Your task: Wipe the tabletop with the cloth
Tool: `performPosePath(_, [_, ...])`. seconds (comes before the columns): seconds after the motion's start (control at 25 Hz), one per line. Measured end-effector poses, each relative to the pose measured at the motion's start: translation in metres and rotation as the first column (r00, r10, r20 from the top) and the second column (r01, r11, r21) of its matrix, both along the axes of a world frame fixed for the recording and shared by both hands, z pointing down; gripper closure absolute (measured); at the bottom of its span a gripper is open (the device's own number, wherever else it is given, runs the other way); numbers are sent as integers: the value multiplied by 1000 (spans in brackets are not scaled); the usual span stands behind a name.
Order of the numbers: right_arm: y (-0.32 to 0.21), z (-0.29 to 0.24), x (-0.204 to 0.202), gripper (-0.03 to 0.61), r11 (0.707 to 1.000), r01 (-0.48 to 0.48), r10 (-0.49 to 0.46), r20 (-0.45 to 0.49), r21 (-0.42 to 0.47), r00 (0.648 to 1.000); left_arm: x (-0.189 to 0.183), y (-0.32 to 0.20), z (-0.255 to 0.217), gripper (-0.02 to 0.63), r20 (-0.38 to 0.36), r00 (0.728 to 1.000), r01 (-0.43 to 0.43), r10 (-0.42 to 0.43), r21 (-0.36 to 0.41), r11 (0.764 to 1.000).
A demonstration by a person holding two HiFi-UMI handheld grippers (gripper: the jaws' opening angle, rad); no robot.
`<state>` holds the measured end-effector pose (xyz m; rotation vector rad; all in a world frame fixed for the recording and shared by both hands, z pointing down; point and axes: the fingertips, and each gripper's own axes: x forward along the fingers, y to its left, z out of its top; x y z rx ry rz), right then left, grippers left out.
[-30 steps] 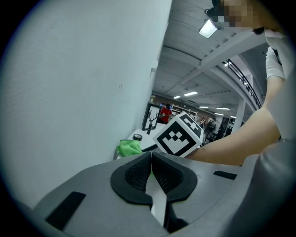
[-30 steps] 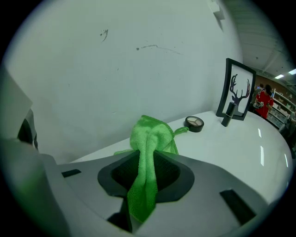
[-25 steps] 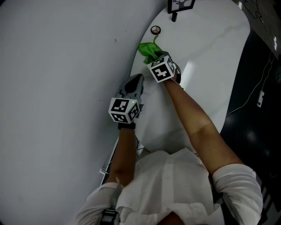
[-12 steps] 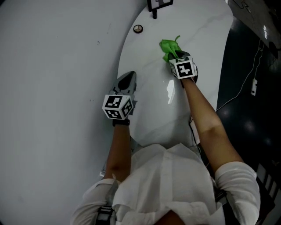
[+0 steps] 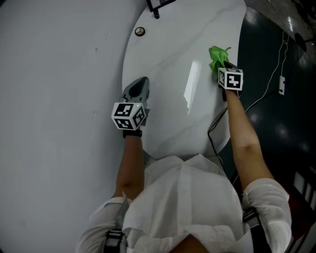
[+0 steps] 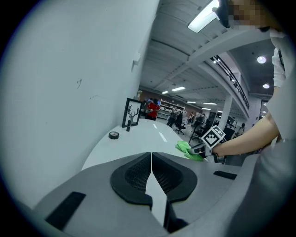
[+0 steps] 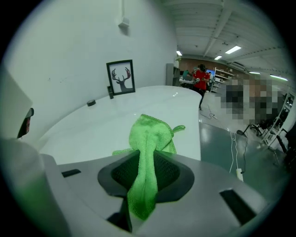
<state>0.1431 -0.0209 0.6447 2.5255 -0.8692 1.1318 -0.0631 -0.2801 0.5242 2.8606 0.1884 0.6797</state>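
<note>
Head view: the white oval worktop [image 5: 168,99] lies along a pale wall. The left tongs [image 5: 140,81] sit over its left edge, well apart from the green cloth [image 5: 217,53]. The cloth lies near the right edge, at the tips of the right tongs [image 5: 220,64]. A small round disc [image 5: 140,31] sits by the far left rim, near a picture frame [image 5: 157,5].

Left gripper view: the left tongs are pressed together with nothing between them. Beyond them, the cloth and the right tongs are at the worktop's right side. The picture frame shows a deer silhouette.

Right gripper view: the right tongs are clamped on the cloth. One fold runs down between them, and the rest is bunched on the worktop just ahead.
</note>
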Motion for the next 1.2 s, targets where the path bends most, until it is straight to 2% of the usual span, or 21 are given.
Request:
performPosePath(0.12, [41,2,-7,499,997,-83,83,13,-13,996,-2,5,0,594,4,1000,-12,12,1,1000])
performPosePath(0.24, [65,1,-18,499,993,-113,114,16,-22,993,-4,8,-2,594,7,1000,-23,23,2,1000])
performPosePath(0.56, [82,2,-51,499,971,-237,238,8,-29,971,-19,2,-8,594,-2,1000,-6,6,3,1000])
performPosePath(0.72, [50,0,-68,499,966,-259,259,-6,-25,966,-36,-9,-8,594,-3,1000,30,-30,-4,1000])
performPosePath(0.96, [-25,-7,-87,499,979,-200,200,-13,-29,980,-65,-27,-8,594,-1,996,92,-92,-18,996])
performPosePath(1.2, [-112,-8,-110,499,997,-75,75,-1,8,997,-91,-44,-2,594,4,988,154,-154,-23,988])
